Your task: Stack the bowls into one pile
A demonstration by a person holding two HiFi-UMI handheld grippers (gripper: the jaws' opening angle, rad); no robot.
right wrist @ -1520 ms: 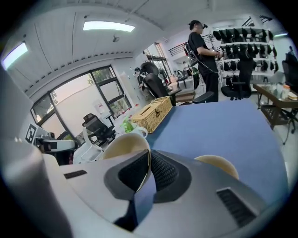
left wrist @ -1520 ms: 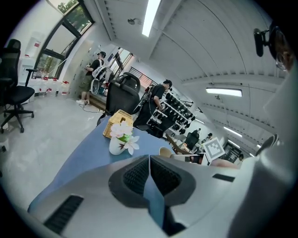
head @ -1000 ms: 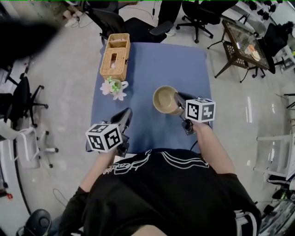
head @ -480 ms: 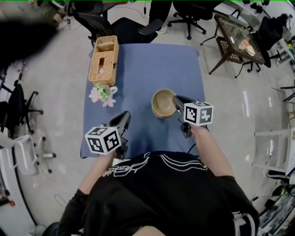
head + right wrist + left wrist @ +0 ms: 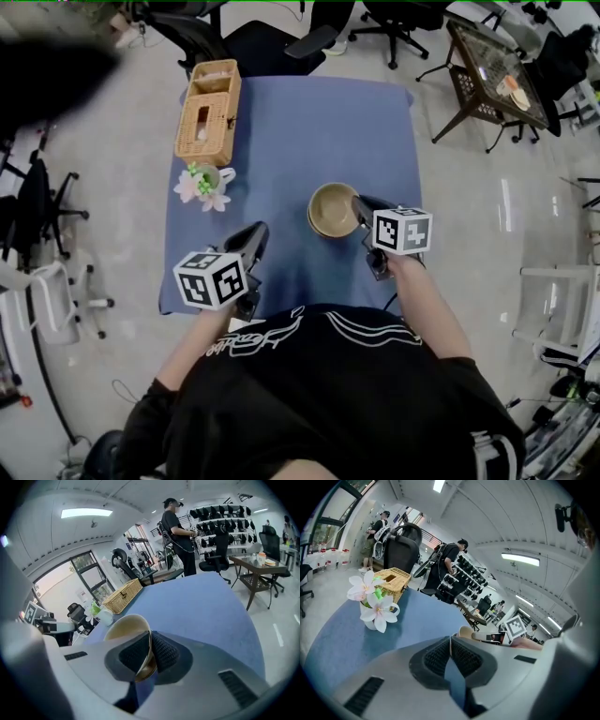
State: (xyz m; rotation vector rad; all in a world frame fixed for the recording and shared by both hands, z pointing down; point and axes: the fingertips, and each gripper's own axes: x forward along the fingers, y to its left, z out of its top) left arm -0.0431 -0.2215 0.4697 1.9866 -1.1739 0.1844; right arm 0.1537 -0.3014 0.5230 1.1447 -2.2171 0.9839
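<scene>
A tan bowl (image 5: pixel 332 208) sits right of the middle of the blue tablecloth (image 5: pixel 291 131); a second rim seems to show under it, but I cannot tell for sure. My right gripper (image 5: pixel 357 205) is shut on the bowl's near right rim. In the right gripper view the bowl (image 5: pixel 124 627) has its thin wall pinched between the two black pads of the right gripper (image 5: pixel 150 651). My left gripper (image 5: pixel 257 232) hovers over the cloth's near left part, well apart from the bowl. In its own view the left gripper (image 5: pixel 450 644) is shut with nothing between its pads.
A wicker basket (image 5: pixel 208 111) stands at the far left of the table, with a white mug of flowers (image 5: pixel 202 183) nearer to me. Office chairs (image 5: pixel 272 37) crowd the far edge and a glass side table (image 5: pixel 492 84) stands to the right. A person (image 5: pixel 178 531) stands beyond the table.
The right gripper has sunk toward the cloth with the bowl, which looks smaller now. The left gripper has also dropped a little. Both stay shut.
</scene>
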